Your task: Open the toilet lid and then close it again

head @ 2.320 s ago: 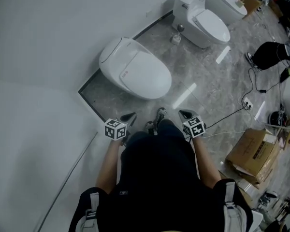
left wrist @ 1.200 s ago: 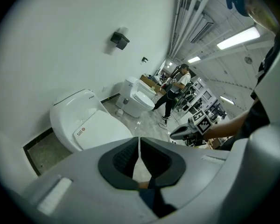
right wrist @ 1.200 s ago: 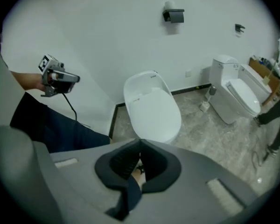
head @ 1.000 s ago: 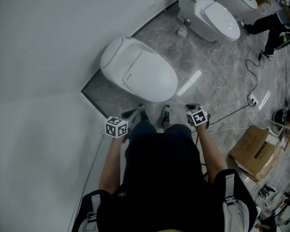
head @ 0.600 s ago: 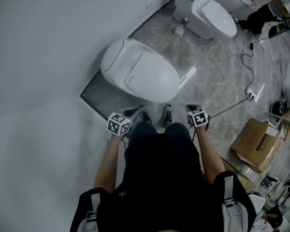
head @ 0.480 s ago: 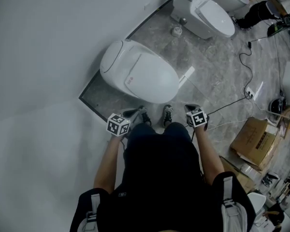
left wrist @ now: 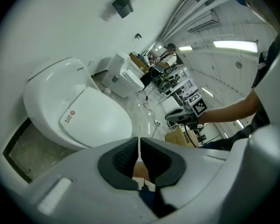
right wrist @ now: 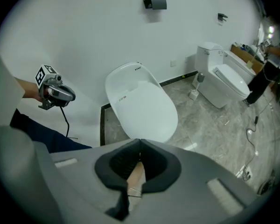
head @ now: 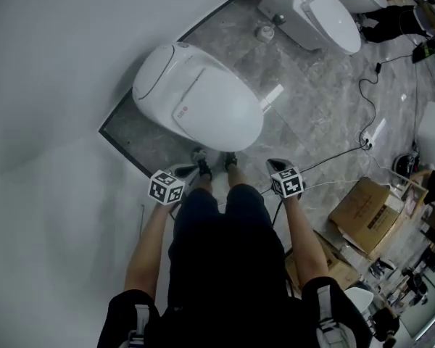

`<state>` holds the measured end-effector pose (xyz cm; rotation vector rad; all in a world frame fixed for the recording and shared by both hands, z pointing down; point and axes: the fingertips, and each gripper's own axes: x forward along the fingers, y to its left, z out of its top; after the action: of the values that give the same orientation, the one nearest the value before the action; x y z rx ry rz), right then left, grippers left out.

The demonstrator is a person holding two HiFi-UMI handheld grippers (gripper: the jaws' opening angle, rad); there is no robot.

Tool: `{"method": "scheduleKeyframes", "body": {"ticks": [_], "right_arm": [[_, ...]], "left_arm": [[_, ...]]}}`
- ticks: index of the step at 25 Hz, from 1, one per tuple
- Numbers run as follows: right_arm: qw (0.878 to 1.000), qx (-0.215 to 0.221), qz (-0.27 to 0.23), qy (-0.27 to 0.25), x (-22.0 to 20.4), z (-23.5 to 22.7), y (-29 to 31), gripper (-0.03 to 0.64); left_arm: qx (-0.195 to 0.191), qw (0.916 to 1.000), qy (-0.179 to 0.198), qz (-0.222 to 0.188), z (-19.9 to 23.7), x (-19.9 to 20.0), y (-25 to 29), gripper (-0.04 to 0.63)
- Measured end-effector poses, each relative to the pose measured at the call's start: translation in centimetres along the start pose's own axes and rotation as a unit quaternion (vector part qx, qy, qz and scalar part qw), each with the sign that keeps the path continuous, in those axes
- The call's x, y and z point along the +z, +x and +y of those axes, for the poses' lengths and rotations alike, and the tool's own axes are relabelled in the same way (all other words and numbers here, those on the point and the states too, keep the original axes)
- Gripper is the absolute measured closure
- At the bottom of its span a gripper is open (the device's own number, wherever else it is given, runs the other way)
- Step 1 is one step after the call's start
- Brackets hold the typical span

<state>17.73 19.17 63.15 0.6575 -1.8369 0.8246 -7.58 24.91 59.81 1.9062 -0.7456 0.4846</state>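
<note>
Lid [head: 216, 109] of the toilet [head: 154, 78] is lying flat and shut. No edge is being lifted. My reading is that the task is sitting at the approach stage, with opening not begun.

Change against the earlier head-view frames: the person is closing in on the toilet. It is filling more of the head view than a second ago. The shoes [head: 201, 162] are standing just short of its front rim. Both grippers are coming down with the body and keeping their places on either side of the legs. The lid itself is showing no change.

Left gripper [head: 183, 171] is hovering just off the toilet's front, on the person's left and clear of the rim. Its fingers are pressing together with nothing between them.

Right gripper [head: 274, 167] is hovering off the toilet's front on the other side, above bare floor [head: 326, 114]. Its fingers are likewise closed on nothing.

What this is meaning for the task: the lid's front edge is coming within reach, though neither gripper is touching it yet. With both sets of fingers closed, a pinch is not possible as things stand. Either the fingers will need opening, or closed tips will have to hook under the lid's front lip. The gap there looks thin, so slipping off the smooth plastic is the likely risk.

A second toilet [head: 320, 14] is standing farther along the wall, well apart.
</note>
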Motion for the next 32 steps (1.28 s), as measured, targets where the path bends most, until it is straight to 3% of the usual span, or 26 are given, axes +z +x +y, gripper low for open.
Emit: {"method": "scheduleKeyframes", "body": {"ticks": [5, 12, 23, 32], "right_arm": [[1.000, 0.018, 0.009, 0.012, -0.2, -4.4, 7.9, 0.614], [0.998, 0.053, 0.041, 0.016, -2.6, -7.1, 15.3, 0.614], [0.995, 0.070, 0.045, 0.055, -3.2, -12.4, 24.0, 0.614], [0.993, 0.072, -0.003, 0.091, -3.2, -15.0, 26.3, 0.601]], "left_arm": [[0.023, 0.9978, -0.053, -0.032, 6.0, -1.0, 5.6, 0.581], [0.065, 0.9858, -0.134, -0.077, 11.6, -2.7, 10.6, 0.581], [0.038, 0.9767, -0.203, -0.058, 15.2, -9.1, 19.1, 0.580], [0.051, 0.9635, -0.255, -0.063, 18.3, -11.9, 22.0, 0.576]]}}
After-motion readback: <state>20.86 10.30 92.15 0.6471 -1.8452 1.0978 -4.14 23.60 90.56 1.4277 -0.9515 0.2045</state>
